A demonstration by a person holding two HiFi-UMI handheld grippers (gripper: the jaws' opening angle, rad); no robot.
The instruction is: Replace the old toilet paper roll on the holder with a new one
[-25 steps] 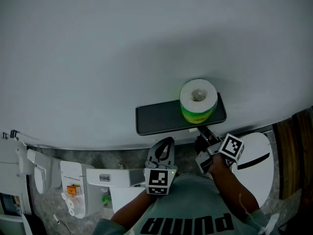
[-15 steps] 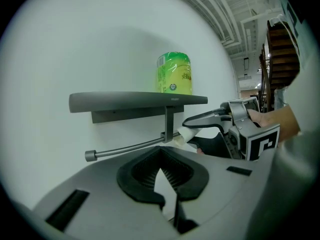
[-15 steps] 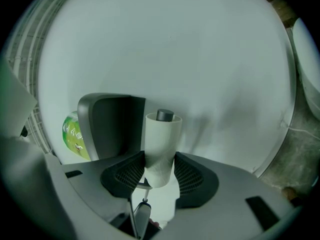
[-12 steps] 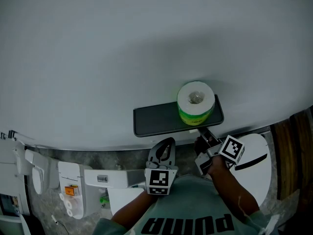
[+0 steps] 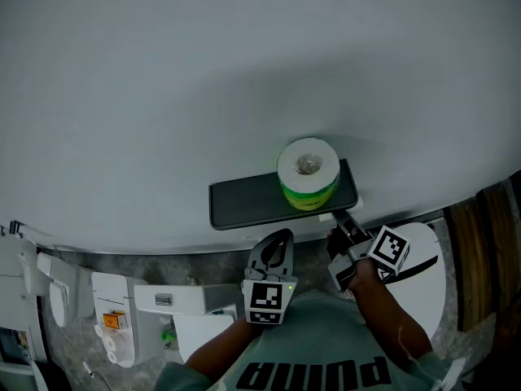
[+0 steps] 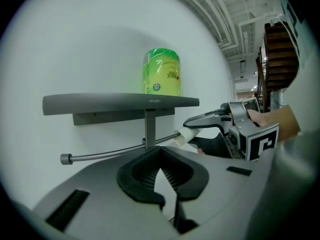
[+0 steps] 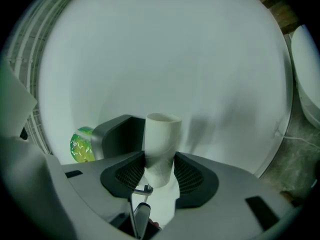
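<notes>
Old cardboard tube (image 7: 161, 146) is pinched by your right gripper (image 7: 159, 176), jaws half open, at the end of the holder rod (image 6: 105, 153) below the shelf (image 6: 100, 102). Your left gripper (image 6: 161, 171) is closed and empty. A tilted pull could snag the rod, shaking the new roll (image 6: 162, 73) off.

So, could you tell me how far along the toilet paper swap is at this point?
Early stage. Done: nothing I can confirm yet. In hand: the right tongs grip the bare cardboard tube by the holder bar; I cannot tell whether it is clear of the bar. Left to do: the new green-wrapped roll stands untouched on the shelf, and the left tongs are empty.
</notes>
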